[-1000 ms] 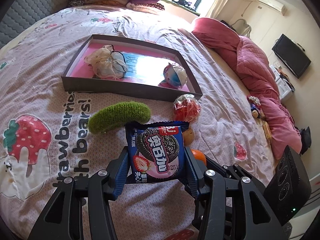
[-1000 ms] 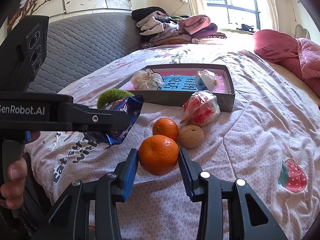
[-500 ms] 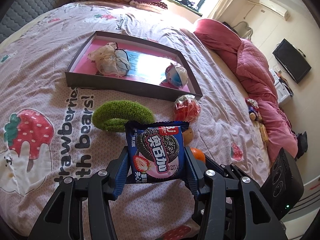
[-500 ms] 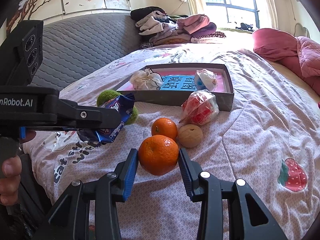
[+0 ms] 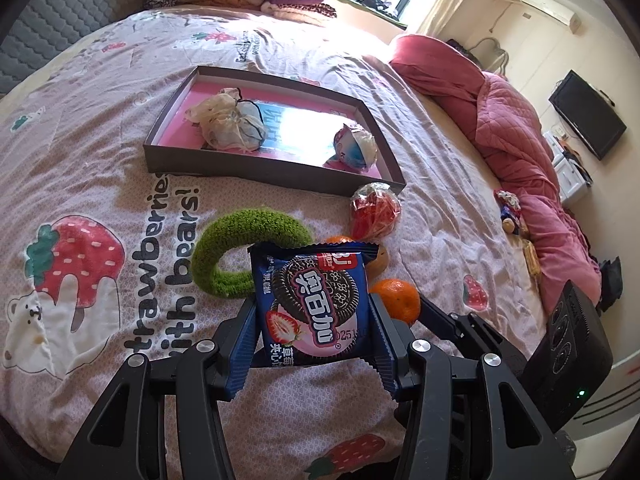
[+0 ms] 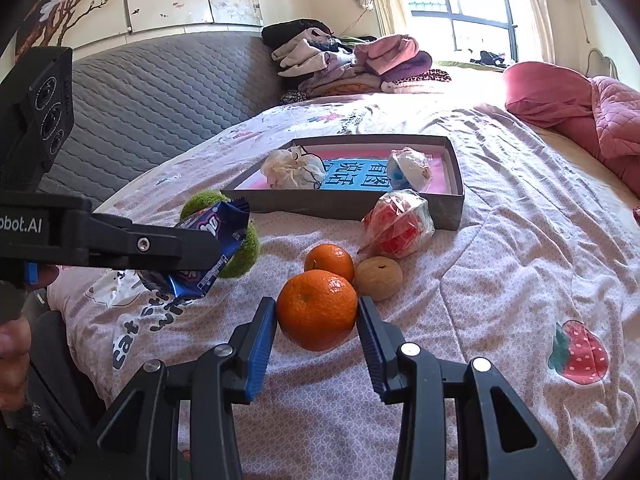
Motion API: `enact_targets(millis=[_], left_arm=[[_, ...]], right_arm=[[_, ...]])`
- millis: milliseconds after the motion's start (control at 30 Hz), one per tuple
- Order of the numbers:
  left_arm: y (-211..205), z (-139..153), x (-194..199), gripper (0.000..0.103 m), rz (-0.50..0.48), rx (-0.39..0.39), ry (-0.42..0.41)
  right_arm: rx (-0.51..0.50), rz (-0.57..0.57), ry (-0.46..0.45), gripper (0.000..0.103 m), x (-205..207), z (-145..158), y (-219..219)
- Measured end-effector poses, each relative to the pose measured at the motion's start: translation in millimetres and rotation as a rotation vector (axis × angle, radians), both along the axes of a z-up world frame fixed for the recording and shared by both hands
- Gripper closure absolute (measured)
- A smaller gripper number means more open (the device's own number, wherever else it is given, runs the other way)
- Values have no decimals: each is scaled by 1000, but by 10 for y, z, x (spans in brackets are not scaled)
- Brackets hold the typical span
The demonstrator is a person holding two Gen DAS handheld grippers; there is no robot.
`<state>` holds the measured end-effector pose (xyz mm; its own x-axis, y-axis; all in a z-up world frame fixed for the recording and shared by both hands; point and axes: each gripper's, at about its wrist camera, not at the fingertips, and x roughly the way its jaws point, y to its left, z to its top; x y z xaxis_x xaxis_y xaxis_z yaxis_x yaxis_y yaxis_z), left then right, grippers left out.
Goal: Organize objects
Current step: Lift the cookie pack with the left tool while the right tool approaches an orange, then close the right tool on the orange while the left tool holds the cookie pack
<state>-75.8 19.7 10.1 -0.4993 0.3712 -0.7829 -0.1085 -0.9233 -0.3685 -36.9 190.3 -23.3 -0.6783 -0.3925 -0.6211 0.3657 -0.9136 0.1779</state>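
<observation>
The bed (image 5: pixel 100 128) is soft and rumpled under everything, and that's the first worry: round fruit on a quilted slope can roll the moment it's nudged. The shallow box (image 5: pixel 272 168) sits further up the bed with a cloth bundle (image 5: pixel 228 128) and a wrapped ball (image 5: pixel 356 148) already inside; its low wall could catch a packet coming in too flat.

The green ring (image 5: pixel 240 252) lies just this side of the box, right under the path. Left tongs (image 5: pixel 312 328) are clamped on the cookie packet (image 5: pixel 316 300), held clear of the bed. It's a slick, puffy wrapper gripped by its sides, so it could squirm out or crush. Right tongs (image 6: pixel 316 320) are closed narrow on the large orange (image 6: pixel 317 312), which looks like it's resting on the bed. Lift carelessly and it may bump the small orange (image 6: pixel 330 262) and the brown nut (image 6: pixel 378 278) touching behind it, sending both towards the red wrapped sweet (image 6: pixel 396 224).
</observation>
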Motion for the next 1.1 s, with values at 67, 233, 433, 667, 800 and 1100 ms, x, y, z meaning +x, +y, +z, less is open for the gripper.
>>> enact_targets(millis=[67, 233, 433, 667, 800, 1100], left_arm=[[-11, -11, 21, 50, 1, -4, -5], [-13, -6, 84, 50, -4, -20, -3], [-50, -119, 36, 50, 7, -22, -27], [-53, -181, -33, 50, 4, -13, -32], [-29, -234, -100, 50, -2, -9, -46], [-11, -309, -256, 50, -12, -3, -55]], right_arm=[[-4, -1, 5, 62, 5, 14, 12], [-8, -2, 9, 62, 8, 30, 17], [-6, -3, 10, 62, 3, 31, 18], [6, -1, 5, 62, -25, 15, -5], [16, -5, 7, 62, -37, 8, -17], [12, -19, -2, 62, -103, 9, 11]])
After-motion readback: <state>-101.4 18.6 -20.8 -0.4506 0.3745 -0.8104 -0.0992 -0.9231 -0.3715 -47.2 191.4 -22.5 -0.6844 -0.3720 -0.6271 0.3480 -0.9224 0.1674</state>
